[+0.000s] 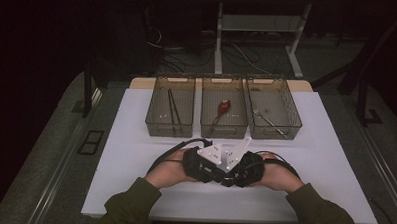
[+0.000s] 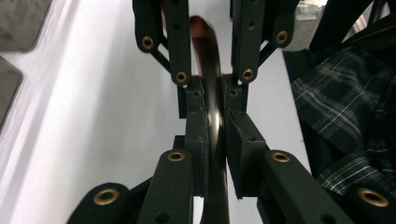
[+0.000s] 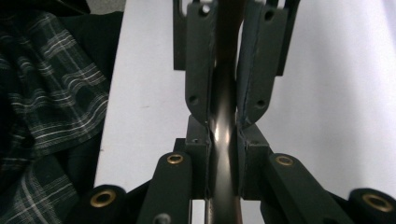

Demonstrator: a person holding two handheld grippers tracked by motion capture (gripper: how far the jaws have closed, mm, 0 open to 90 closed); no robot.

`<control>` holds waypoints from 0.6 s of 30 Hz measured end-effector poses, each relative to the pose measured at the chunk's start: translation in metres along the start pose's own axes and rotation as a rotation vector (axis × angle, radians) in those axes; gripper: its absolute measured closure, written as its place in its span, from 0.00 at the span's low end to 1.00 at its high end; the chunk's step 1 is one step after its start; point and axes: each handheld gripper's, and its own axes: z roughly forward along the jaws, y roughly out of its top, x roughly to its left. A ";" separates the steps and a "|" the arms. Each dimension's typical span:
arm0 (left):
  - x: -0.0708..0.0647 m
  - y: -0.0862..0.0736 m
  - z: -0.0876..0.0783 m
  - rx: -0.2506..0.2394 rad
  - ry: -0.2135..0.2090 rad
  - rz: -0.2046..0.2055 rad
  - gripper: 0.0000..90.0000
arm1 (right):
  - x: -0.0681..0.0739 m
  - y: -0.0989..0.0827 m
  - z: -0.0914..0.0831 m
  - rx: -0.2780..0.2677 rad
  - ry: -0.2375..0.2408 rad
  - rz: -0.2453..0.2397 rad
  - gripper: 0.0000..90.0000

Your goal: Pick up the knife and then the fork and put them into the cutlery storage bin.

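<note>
My two grippers meet tip to tip near the front middle of the white table (image 1: 130,159). The left gripper (image 1: 215,171) comes in from the left, the right gripper (image 1: 233,174) from the right. A slim dark utensil handle (image 2: 215,93) with a glossy curve runs between them, and its reddish-brown end (image 2: 200,25) shows beyond the far jaws. In the left gripper view, the left gripper (image 2: 217,140) is shut on the handle. In the right gripper view, the right gripper (image 3: 223,158) is shut on the same handle (image 3: 224,126). The rest of the utensil is hidden by the jaws.
Three clear bins stand in a row behind the grippers. The left bin (image 1: 169,132) holds dark sticks (image 1: 174,111), the middle bin (image 1: 223,132) a red spoon (image 1: 222,109), the right bin (image 1: 276,132) a metal fork (image 1: 266,119). Plaid clothing (image 2: 345,107) lies at the table's near edge.
</note>
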 end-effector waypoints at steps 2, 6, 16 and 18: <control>0.001 -0.002 -0.004 -0.022 0.020 -0.029 0.78 | -0.001 -0.002 0.000 0.001 -0.018 0.009 0.86; 0.002 -0.010 -0.018 -0.100 0.054 -0.097 0.68 | -0.007 -0.008 -0.003 0.004 -0.034 0.018 0.86; -0.007 -0.052 -0.059 -0.296 0.220 -0.248 0.46 | -0.022 -0.030 -0.021 -0.014 -0.102 0.137 0.86; -0.011 -0.060 -0.065 -0.319 0.266 -0.270 0.43 | -0.026 -0.037 -0.026 -0.014 -0.122 0.166 0.86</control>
